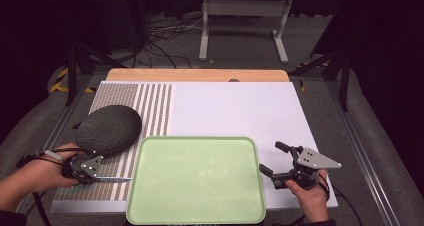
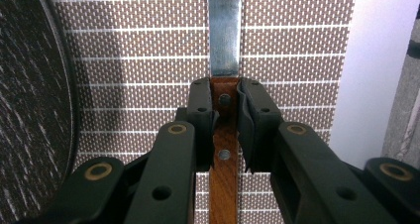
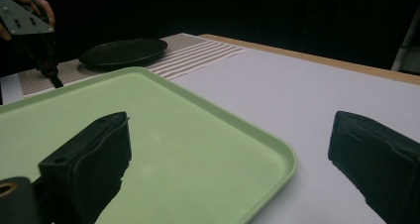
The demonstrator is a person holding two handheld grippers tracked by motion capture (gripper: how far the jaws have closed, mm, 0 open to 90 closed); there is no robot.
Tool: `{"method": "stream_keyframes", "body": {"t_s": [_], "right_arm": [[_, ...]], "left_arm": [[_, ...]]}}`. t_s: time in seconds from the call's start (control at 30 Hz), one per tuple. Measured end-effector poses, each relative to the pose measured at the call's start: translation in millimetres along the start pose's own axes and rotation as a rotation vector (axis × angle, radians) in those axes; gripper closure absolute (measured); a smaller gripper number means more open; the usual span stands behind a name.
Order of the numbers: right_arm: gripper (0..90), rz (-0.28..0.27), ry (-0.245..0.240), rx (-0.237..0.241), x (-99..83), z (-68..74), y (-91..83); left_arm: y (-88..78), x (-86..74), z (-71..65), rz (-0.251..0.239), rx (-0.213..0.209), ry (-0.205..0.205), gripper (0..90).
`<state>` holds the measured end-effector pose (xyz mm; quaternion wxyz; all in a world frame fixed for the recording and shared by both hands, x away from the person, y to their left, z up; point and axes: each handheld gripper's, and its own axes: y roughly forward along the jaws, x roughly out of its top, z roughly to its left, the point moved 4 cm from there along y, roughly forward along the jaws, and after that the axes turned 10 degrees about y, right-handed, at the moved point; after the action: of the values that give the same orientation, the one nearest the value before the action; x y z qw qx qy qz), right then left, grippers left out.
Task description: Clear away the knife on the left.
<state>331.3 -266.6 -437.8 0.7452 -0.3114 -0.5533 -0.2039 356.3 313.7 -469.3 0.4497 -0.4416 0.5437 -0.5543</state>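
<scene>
the left gripper (image 2: 225,112) has its jaws clamped on the wooden handle of a knife (image 2: 224,50), which lies flat on the striped mat (image 2: 297,45) with its steel blade pointing away from the gripper, toward the green tray (image 1: 196,215), just beside the dark plate (image 1: 109,129). in the high view the knife sits at the near left of the table (image 1: 240,106), between the plate and the tray's left edge. the right gripper (image 1: 274,160) hovers at the tray's right edge with its jaws wide apart and nothing between them
</scene>
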Motion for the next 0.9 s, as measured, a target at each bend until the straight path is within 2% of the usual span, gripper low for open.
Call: {"method": "stream_keyframes", "body": {"t_s": [0.13, 0.2, 0.37, 0.47, 0.53, 0.67, 0.73, 0.8, 0.87, 0.9], "right_arm": [[4.0, 0.0, -0.003, 0.005, 0.0, 0.4, 0.4], [3.9, -0.002, -0.001, 0.005, 0.2, 0.4, 0.1], [3.8, 0.006, -0.01, 0.02, 0.5, 3.1, 1.5], [3.8, 0.007, -0.012, 0.02, 0.8, 3.5, 2.1], [3.8, 0.007, -0.012, 0.018, 1.2, 3.3, 2.6], [3.8, 0.005, -0.015, 0.02, 2.1, 4.2, 3.0], [3.8, 0.004, -0.017, 0.017, 2.8, 4.4, 2.9], [3.8, 0.004, -0.019, 0.015, 2.9, 4.2, 2.8], [3.8, 0.006, -0.018, 0.014, 2.8, 3.8, 2.8], [3.8, 0.004, -0.017, 0.019, 2.8, 3.8, 2.9]], "left_arm": [[-0.8, -1.3, -0.8, 0.005, 0.004, 0.002, 77.7], [-0.9, -3.2, 0.3, 0.009, 0.021, -0.011, 77.8], [-6.1, -7.5, -0.4, 0.007, 0.017, -0.051, 77.8], [-13.6, -7.2, -2.7, -0.049, 0.013, -0.096, 77.8], [-18.8, -5.8, -3.0, -0.094, 0.022, -0.102, 77.8], [-28.5, -2.2, -3.2, -0.13, 0.03, -0.117, 77.8], [-33.8, 0.0, -2.8, -0.156, 0.027, -0.157, 77.8], [-39.0, 3.2, -3.2, -0.202, -0.028, -0.27, 77.8], [-43.6, 6.2, -2.9, -0.235, -0.047, -0.312, 77.7], [-46.6, 8.8, -2.9, -0.248, -0.071, -0.346, 77.8]]}}
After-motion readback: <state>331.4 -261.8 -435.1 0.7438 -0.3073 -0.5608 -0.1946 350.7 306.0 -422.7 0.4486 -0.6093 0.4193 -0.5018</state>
